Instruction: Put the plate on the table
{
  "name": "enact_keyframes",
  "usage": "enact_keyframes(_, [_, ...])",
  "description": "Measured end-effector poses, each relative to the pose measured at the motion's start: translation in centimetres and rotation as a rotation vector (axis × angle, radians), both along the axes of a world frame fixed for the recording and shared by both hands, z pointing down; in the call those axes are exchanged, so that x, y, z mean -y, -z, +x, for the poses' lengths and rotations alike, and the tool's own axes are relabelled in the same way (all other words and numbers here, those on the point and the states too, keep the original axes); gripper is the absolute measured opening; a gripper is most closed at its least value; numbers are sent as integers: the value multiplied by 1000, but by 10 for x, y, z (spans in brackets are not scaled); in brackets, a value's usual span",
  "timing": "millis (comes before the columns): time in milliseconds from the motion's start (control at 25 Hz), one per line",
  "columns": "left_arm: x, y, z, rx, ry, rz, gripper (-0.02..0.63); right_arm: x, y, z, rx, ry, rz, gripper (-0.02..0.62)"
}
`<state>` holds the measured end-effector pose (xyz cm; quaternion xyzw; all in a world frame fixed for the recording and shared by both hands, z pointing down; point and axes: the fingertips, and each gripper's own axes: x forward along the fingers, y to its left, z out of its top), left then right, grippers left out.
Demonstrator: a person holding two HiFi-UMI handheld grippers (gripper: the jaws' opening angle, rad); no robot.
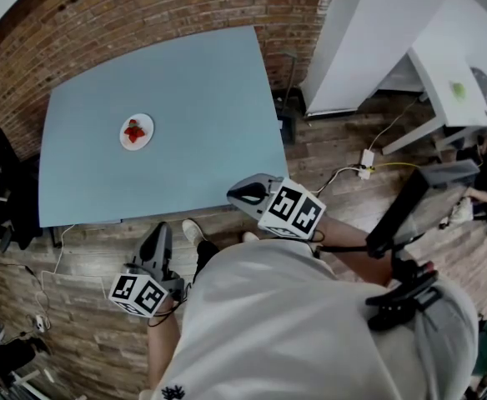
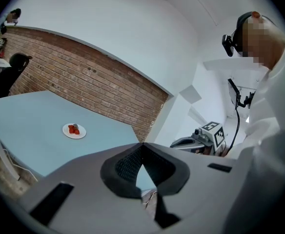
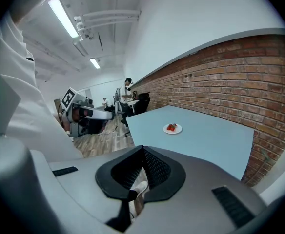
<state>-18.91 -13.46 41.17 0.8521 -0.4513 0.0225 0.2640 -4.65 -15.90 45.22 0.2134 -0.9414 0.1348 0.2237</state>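
Grey plastic jaws on the left gripper [image 2: 142,145] were pressed together at the tips. Nothing was pinched in them, and only a sliver of background showed through the little gap behind the tips. Same deal with the right gripper [image 3: 142,148]: jaws together, empty.

From the head view, both grippers were held in close to the person's white shirt [image 1: 310,332], out over the wooden floor [image 1: 85,248] and short of the table's near edge. The left one sat lower and further back. The right one was up near the table's near right corner but not touching it. Each gripper could see the other off to the side in its own view, the two held apart on either side of the person.

The plate [image 1: 137,132] was small, white and lying flat on the light blue table [image 1: 202,82], towards the left side of the top and well apart from both grippers. It had a few red bits of food [image 1: 134,130] on it, couldn't tell exactly what. It was the only thing on that tabletop.

Behind the table ran a red brick wall [image 1: 143,15], with the table's far edge right up by it.
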Motion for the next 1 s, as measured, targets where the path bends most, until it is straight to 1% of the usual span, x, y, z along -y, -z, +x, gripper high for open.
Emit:
enact_keyframes(280, [-8,-3,5,1,4,-15,2,-8,0,4,2,7,9,8])
enact_keyframes(640, [-12,-9,13,-9,-3,-24,2,-18,-2,11,-7,7,-5,8])
enact_keyframes(1000, [-9,-15,9,-13,0,-34,2,-16,-9,8,-17,13,-22,8])
